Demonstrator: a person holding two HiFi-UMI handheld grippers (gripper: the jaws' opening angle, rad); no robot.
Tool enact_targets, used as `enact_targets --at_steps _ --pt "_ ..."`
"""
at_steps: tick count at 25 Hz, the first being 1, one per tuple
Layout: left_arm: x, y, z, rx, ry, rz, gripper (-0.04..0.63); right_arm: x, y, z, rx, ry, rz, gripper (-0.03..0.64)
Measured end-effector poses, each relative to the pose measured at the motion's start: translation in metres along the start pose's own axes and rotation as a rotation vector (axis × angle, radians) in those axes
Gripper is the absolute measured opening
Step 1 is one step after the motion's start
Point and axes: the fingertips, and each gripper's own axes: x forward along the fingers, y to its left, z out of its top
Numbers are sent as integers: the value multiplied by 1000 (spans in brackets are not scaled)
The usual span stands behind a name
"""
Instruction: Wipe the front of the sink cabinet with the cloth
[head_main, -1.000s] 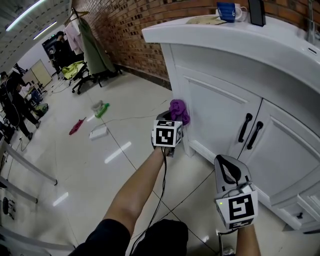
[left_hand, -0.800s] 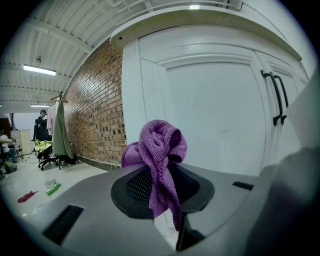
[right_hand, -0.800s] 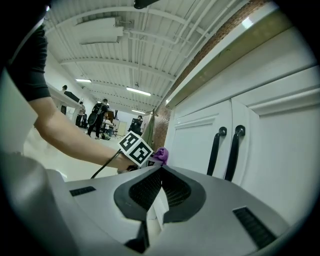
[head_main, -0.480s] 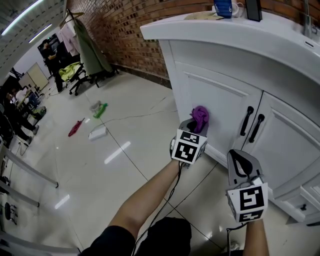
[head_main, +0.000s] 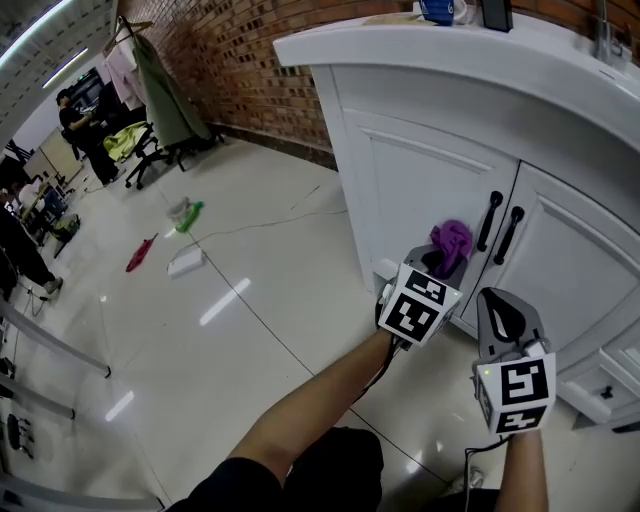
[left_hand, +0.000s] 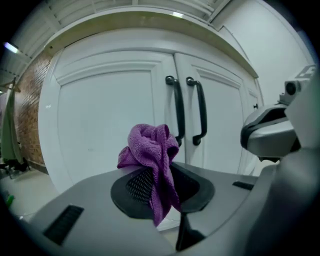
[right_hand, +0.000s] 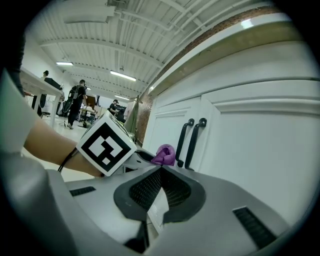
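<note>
Left claw (left_hand: 159, 176) is pinching the purple cloth (left_hand: 149, 149) between its dark ribbed pads, with a bunched wad standing above the jaws and a tail hanging down through them. Right claw (right_hand: 161, 170) is holding its jaws pressed together at the tips, with nothing gripped between them.

The left gripper view is showing the cloth in front of the left door of the sink cabinet (left_hand: 105, 115), just beside the two black door handles (left_hand: 190, 107); whether cloth and door are touching cannot be told. Only this view is giving the pinch itself, and the right claw's grey body is appearing at its right edge.

The right gripper view is adding the left claw's marker cube (right_hand: 106, 145), the bare wrist behind it, and the cloth seen small against the handles.

The head view alone is taking in the whole cabinet front, the white bench (head_main: 520, 55) above it carrying a blue mug (head_main: 437, 10), the brick wall (head_main: 240, 60) and the tiled floor (head_main: 230, 300). There the left forearm (head_main: 310, 410) is reaching from lower centre up and rightward toward the lower part of the doors, while the right hand is hanging at lower right, its claw pointing up at the cabinet just beside the left one.
</note>
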Motion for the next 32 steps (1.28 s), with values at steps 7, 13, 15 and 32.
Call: enact_targets --at_steps 7,13,15,32 --pt "-3 -24 -3 -19 -4 -58 84 -7 -15 2 9 -7 -47 3" --pt "1 -68 -7 14 0 -219 83 -11 -14 3 9 12 -59 2" --pt "3 -65 -8 17 0 -214 83 -10 -13 4 7 16 -55 2" --pt "-1 76 -36 -102 21 134 83 20 -8 -12 5 9 32 2"
